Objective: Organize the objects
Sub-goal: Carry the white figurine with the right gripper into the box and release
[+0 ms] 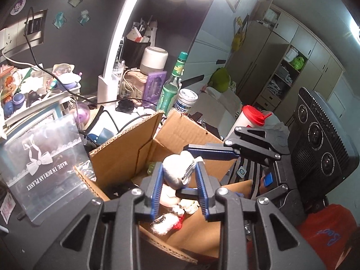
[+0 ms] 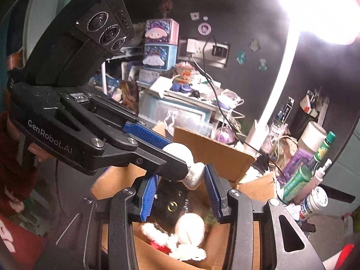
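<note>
Clutter crowds the bench (image 1: 20, 229) under a glaring lamp (image 1: 117, 36): a green bottle (image 1: 169, 90), a white jar (image 1: 186, 101), a purple box (image 1: 155, 86) and a clear stand (image 1: 42, 157) sit around an open cardboard box (image 1: 126, 150).

Left tongs (image 1: 178, 175) reach over the box, level and pointing forward, their blue pads (image 1: 157, 184) pinching a pale plush toy (image 1: 177, 168) with a silver part, held above the box opening. In the right wrist view the same tongs (image 2: 180, 166) come in from the left, slanting down, with the toy (image 2: 180, 153) at their tip.

Right tongs (image 2: 180, 191) hang just below and behind the toy, tilted down into the box (image 2: 216, 153), spread apart and holding nothing. In the left wrist view they (image 1: 211, 153) enter from the right, crossing just past the toy.

Inside the box lie a black plush (image 2: 173, 200), a white ball-like toy (image 2: 190, 227) and a red-and-white knit piece (image 2: 162, 240).
</note>
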Tool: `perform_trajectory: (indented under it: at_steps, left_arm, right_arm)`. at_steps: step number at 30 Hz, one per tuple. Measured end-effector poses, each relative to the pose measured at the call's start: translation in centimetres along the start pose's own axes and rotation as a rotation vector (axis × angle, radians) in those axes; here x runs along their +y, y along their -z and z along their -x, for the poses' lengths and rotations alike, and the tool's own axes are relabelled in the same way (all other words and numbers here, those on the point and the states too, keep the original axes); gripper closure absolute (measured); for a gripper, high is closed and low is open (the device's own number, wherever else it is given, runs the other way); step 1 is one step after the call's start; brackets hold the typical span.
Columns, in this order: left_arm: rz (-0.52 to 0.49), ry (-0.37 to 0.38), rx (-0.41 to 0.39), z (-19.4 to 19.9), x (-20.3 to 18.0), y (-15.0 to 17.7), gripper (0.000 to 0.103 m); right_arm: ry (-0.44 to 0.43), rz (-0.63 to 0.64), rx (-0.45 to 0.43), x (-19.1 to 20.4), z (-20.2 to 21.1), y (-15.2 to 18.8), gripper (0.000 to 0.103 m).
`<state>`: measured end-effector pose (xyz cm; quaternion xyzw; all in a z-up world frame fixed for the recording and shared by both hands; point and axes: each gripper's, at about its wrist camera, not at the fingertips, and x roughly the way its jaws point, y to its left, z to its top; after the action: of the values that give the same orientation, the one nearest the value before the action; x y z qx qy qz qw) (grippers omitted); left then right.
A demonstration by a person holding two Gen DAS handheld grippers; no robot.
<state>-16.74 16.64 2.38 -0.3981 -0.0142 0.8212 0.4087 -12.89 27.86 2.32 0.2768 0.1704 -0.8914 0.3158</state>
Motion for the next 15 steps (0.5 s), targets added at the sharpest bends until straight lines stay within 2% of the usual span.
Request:
perform_trajectory:
  at_steps: [1, 3, 4, 5, 7, 10, 15]
  left_arm:
    - [-0.002, -0.007, 0.001, -0.1, 0.0, -0.1, 0.077]
    - [-0.004, -0.027, 0.000, -0.2, -0.1, -0.1, 0.063]
    - [-0.007, -0.040, -0.005, -0.1, 0.0, -0.1, 0.043]
    - [-0.009, -0.054, -0.012, 0.0, 0.0, -0.1, 0.029]
    - [-0.017, -0.064, -0.017, 0.3, -0.1, 0.0, 0.028]
    - [-0.029, -0.092, -0.028, 0.8, -0.1, 0.2, 0.017]
    - [-0.040, -0.130, -0.044, 1.6, 0.1, 0.6, 0.015]
  right_arm:
    - [0.000, 0.000, 0.009, -0.2, -0.1, 0.1, 0.064]
    - [0.008, -0.001, 0.019, -0.3, -0.3, 0.2, 0.060]
    - [0.018, -0.004, 0.026, -0.4, -0.4, 0.3, 0.049]
    - [0.030, -0.007, 0.029, -0.5, -0.4, 0.4, 0.037]
    - [0.052, -0.006, 0.032, -0.8, -0.4, 0.5, 0.031]
    - [0.067, -0.009, 0.041, -1.1, -0.3, 0.5, 0.031]
    - [0.086, -0.018, 0.044, -1.1, 0.0, 0.6, 0.027]
